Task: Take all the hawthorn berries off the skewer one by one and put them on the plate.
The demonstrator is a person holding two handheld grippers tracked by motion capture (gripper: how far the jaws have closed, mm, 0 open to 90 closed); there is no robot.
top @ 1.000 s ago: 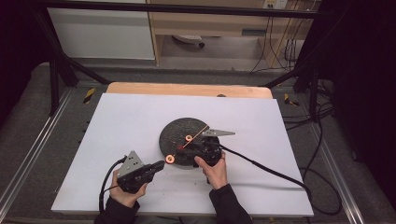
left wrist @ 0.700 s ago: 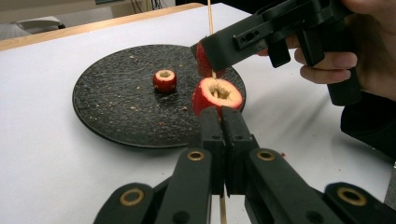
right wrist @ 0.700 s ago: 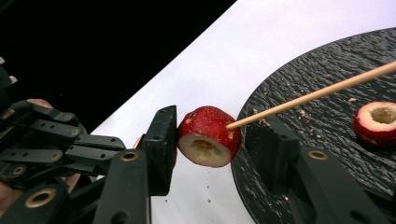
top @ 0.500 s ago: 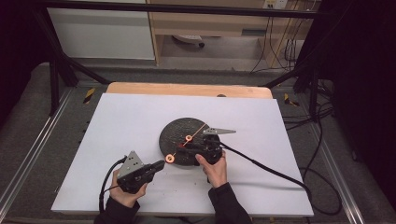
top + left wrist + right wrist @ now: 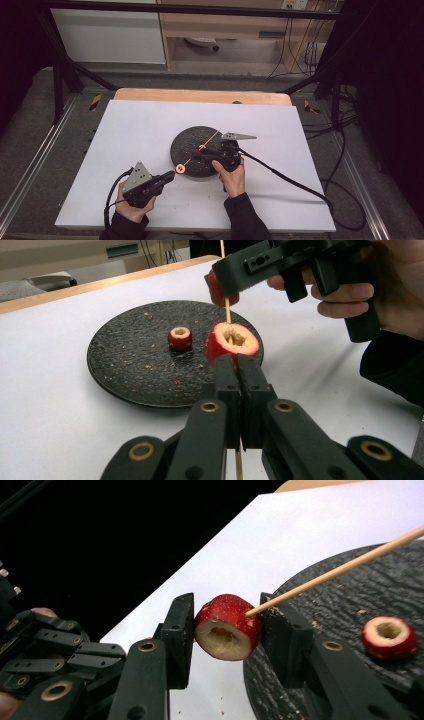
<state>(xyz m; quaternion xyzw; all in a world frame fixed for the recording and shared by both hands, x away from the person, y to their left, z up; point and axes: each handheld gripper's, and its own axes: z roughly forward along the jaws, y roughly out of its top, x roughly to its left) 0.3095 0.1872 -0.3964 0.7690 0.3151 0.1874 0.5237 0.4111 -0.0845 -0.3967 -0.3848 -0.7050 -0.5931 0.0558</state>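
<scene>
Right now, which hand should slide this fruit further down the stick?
Right: the right gripper has just been closing its jaws on that fruit; the left gripper is shut on the stick.

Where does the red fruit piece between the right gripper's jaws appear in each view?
High view: red fruit piece over the middle of the black plate, in the right gripper, whose jaws have just been closing.
Left gripper view: top centre, above the plate.
Right gripper view: centre, between the jaws.
Shared landmark: the wooden skewer through it.
</scene>
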